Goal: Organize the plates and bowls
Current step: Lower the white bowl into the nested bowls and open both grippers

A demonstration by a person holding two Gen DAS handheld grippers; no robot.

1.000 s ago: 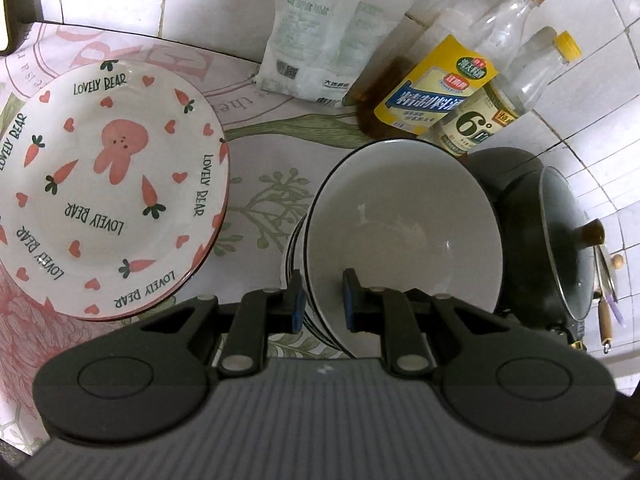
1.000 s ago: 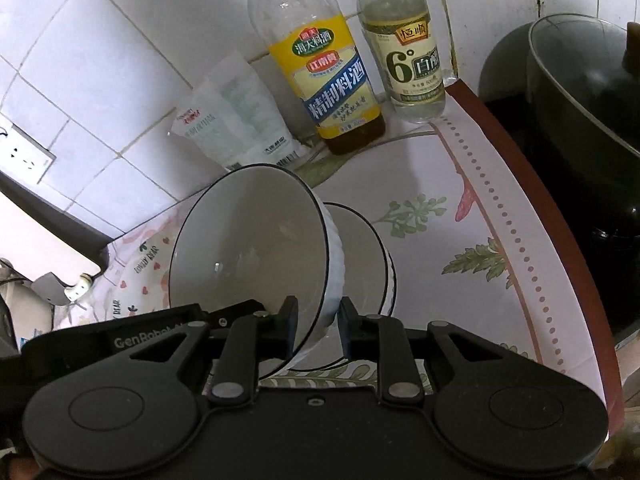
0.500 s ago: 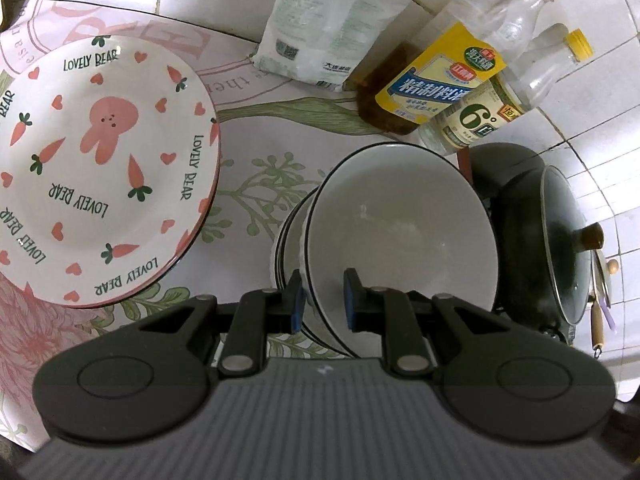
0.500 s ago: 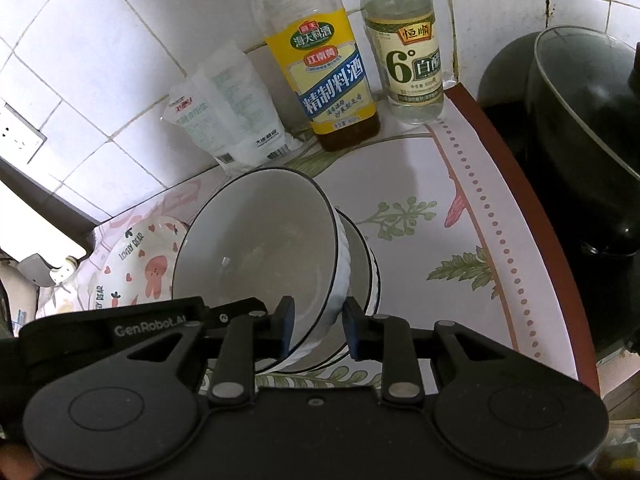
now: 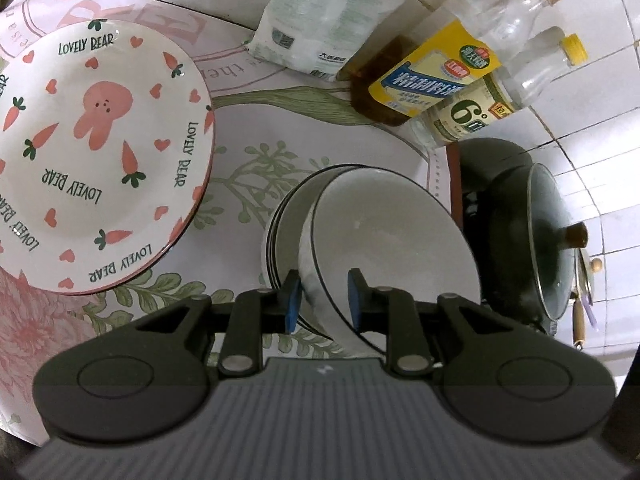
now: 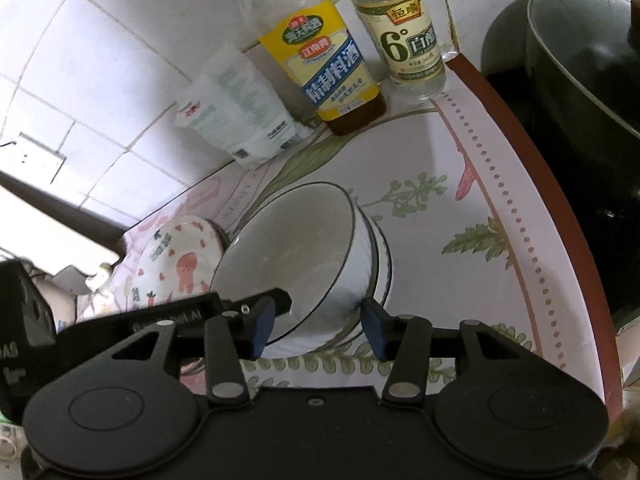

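Note:
A white bowl with a dark rim (image 5: pixel 384 240) sits tilted in a stack of like bowls (image 5: pixel 280 232) on the flowered cloth. My left gripper (image 5: pixel 323 300) has its jaws parted, one each side of the bowl's near rim, not pinching it. My right gripper (image 6: pixel 318 326) is open wide, its blue pads either side of the same bowl (image 6: pixel 296 248). A pink rabbit plate (image 5: pixel 96 152) lies to the left; it also shows in the right wrist view (image 6: pixel 176 260).
A white pouch (image 5: pixel 332 16), a yellow-labelled bottle (image 5: pixel 436 72) and a vinegar bottle (image 5: pixel 488 108) stand against the tiled wall. A dark lidded pot (image 5: pixel 536 240) sits right of the counter's brown edge (image 6: pixel 560 208).
Both grippers have opened and let go of the bowl, which has dropped lower into the stack. The rabbit plate has come into the right wrist view.

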